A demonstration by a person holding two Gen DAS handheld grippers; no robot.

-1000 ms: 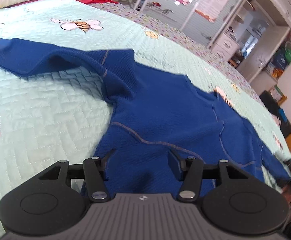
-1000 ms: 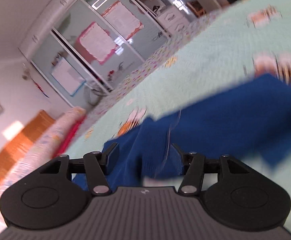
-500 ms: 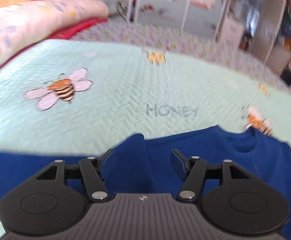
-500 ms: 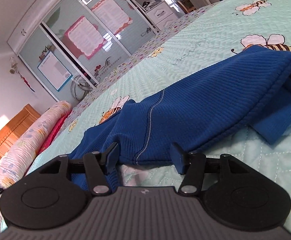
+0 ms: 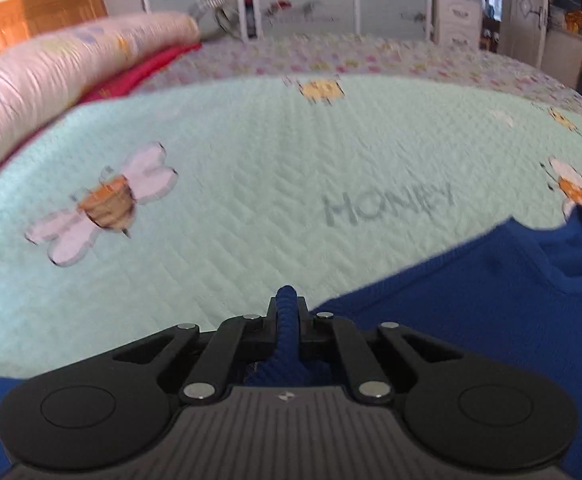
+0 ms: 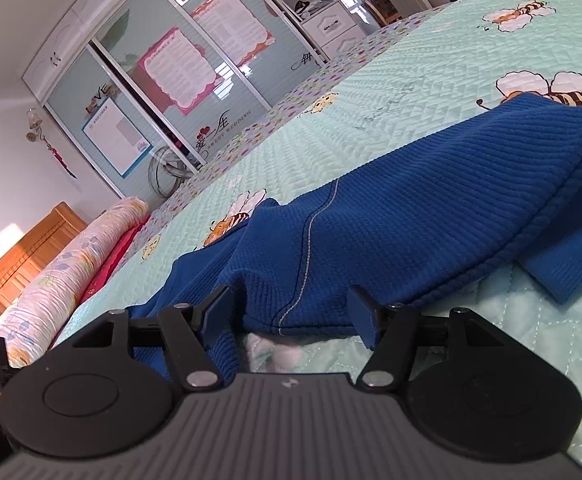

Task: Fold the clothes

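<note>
Lying on bed (image 5: pixel 251 184): one blue sweater (image 6: pixel 391 216), no containers. Left gripper (image 5: pixel 287 314) fingers just clamped shut on sweater fold. Right gripper (image 6: pixel 291 312) fingers wide apart, just opening further, hem between them, unpinched. Four bee prints in left view.

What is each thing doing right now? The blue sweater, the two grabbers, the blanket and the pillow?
Blue sweater: spread on the bed, partly bunched, not folded yet.
Left gripper: just closed, shut on a pinch of sweater fabric.
Right gripper: open, jaws just widened, sweater edge between them, not pinched.
Quilt: lying flat under the sweater.
Rolled bedding: lying along the bed's edge.
</note>
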